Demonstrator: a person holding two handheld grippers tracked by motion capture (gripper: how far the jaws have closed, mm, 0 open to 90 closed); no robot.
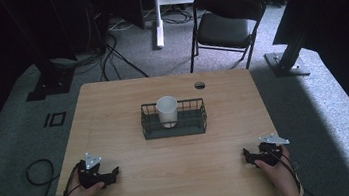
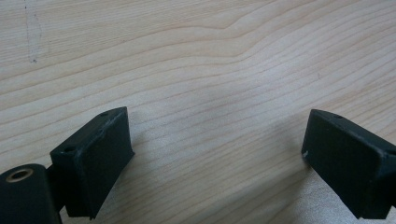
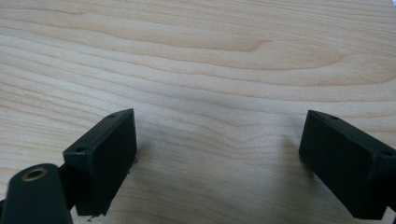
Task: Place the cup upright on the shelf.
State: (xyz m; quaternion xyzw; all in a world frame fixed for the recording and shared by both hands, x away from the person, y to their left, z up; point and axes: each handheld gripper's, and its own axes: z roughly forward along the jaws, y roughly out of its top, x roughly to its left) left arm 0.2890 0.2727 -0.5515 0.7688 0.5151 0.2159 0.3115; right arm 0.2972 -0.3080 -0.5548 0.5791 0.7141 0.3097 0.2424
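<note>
Wooden table (image 1: 137, 183): pale grain, bare but for the rack; filled the ground under both gripper views.
Chair (image 1: 226, 21): black, folding, stood on the carpet beyond the far edge.
Rack (image 1: 191, 125): dark wire, low walls, sat at mid-table, well apart from both grippers.
Cup (image 1: 167, 110): white, upright, open end up, stood inside the rack toward its left end.
Cup handling: judged light and thin-walled, likely paper or plastic, easy to crush or tip; smooth sides probably slippery.
Cup hold: best taken gently across the upper wall above the wire, or by pinching the rim; a straight lift would be needed to clear the rack.
Left gripper (image 1: 117, 171): rested near the near-left corner, jaws spread wide, nothing between them.
Right gripper (image 1: 245, 154): rested near the near-right corner, jaws likewise spread, bare wood between.
</note>
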